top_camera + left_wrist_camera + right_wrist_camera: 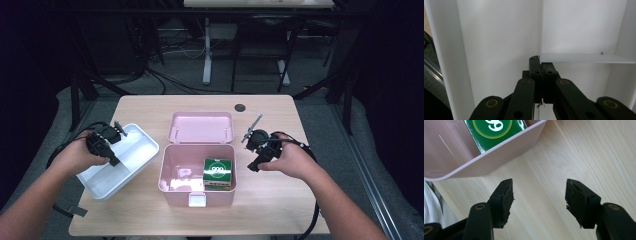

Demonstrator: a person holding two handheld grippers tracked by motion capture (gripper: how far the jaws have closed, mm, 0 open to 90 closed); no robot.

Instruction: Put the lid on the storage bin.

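the white tray (131, 150) sits at the left of the bench (280, 190), tilted, its near end over the bench's left edge and its far end close to the pink box (172, 172). the left hand-held gripper (106, 141) is over the tray's left side, and in the left gripper view its jaws are pressed together on the thin white divider wall (584, 58) inside the tray, right where that wall meets the longer partition. the tray is smooth, glossy white plastic, rectangular with rounded corners and split into compartments by straight, thin walls.

just right of it the pink box stands open, a rounded-corner plastic case with a matte sheen, its lid (201, 126) tipped back on the far side and a pale latch (198, 199) on the near wall. a green carton (218, 173) with a yellow-ringed round mark lies in its right half.

the right hand-held gripper (256, 159) is to the right of the box, over bare bench; its black jaws stand apart with nothing between them, the rubbery pads (507, 195) frayed at the edges. the bench is pale wood-grain laminate.
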